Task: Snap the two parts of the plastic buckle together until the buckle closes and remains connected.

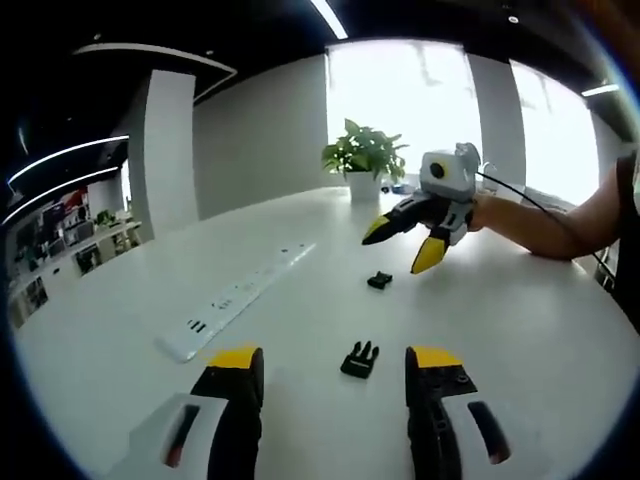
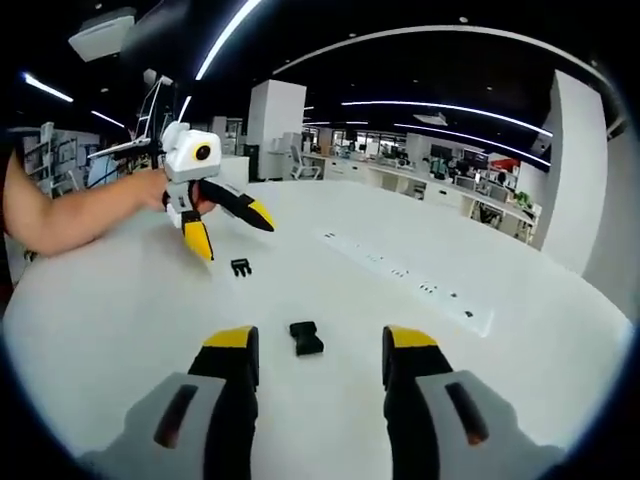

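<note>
Hovering low over the table (image 1: 520, 330), both grippers' fingers spread, released, flanking separate buckle halves.

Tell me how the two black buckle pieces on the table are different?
The pronged buckle piece has prongs sticking out; the socket buckle piece looks like a plain blocky shape. The pronged piece lies between the left gripper's jaws, the socket piece between the right gripper's jaws. Both are small, black, lying apart on the white table, and unheld.
</note>
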